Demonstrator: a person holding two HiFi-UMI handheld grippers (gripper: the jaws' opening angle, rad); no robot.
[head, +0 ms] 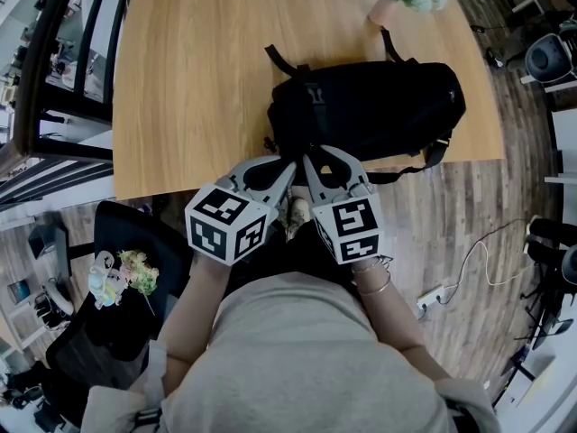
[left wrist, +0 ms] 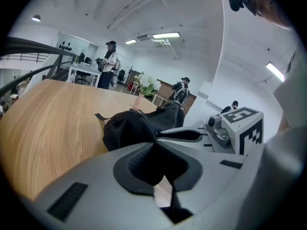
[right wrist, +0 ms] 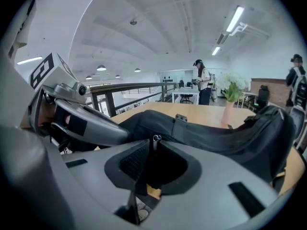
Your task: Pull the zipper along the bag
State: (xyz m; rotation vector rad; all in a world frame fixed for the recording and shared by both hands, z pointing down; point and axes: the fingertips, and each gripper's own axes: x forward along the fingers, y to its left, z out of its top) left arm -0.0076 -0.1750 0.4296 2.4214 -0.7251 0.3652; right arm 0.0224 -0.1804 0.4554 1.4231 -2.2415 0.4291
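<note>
Light wooden tabletop (head: pixel 180 79) in an open office, with the black fabric bag (head: pixel 370 106) lying along its front edge. At the bag's near left corner, the left gripper (head: pixel 288 166) was clamped shut on what looked like a fold of the bag's fabric, anchoring it I guess. Right beside it at that same corner, the right gripper (head: pixel 309 161) had its jaws pinched on the small metal zipper pull (right wrist: pixel 154 139). So the grab looked done, but the pull seemed to sit at the bag's left end, and pretty much the whole run toward the bag's right end looked left to do.
</note>
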